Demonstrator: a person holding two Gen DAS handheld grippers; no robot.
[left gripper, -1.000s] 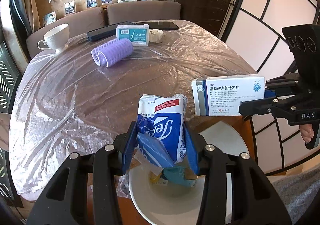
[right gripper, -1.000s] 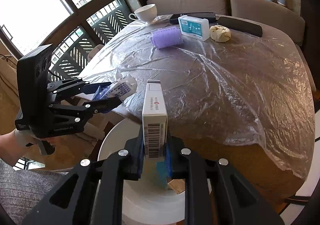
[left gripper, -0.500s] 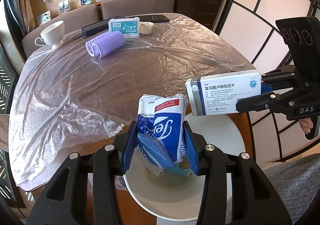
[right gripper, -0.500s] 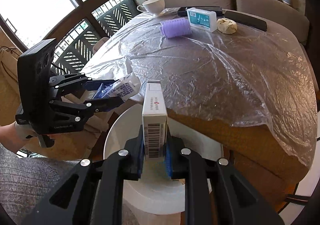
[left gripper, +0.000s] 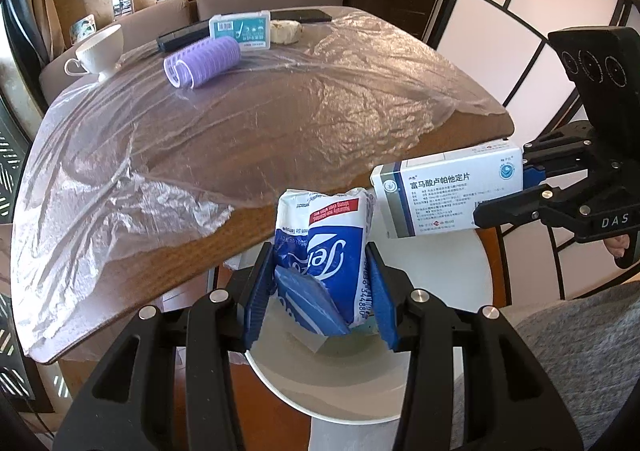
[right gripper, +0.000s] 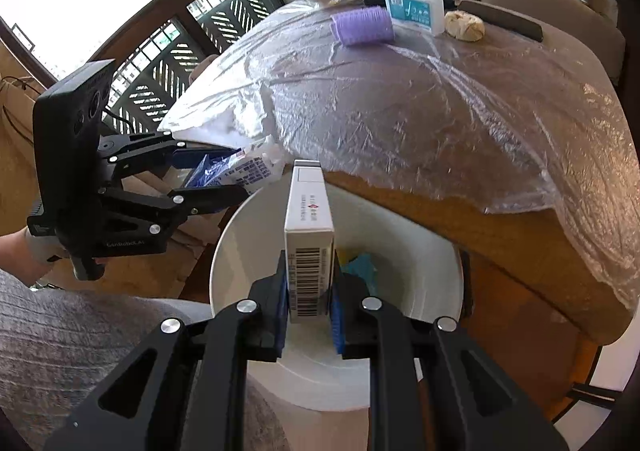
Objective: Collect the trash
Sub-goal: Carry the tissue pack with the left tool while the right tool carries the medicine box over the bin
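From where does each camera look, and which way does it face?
Left wrist: sits on the left gripper, faces down over the bin toward the table; the packet is in its jaws, a grey sleeve at right.
Right wrist: sits on the right gripper, same way; it clamps the box, a hand at left.
Shared: each sees the other gripper, bin, table, purple roller.

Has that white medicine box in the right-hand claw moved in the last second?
Yes. The medicine box has come back off the table edge and now hangs over the white bin, gripped throughout.
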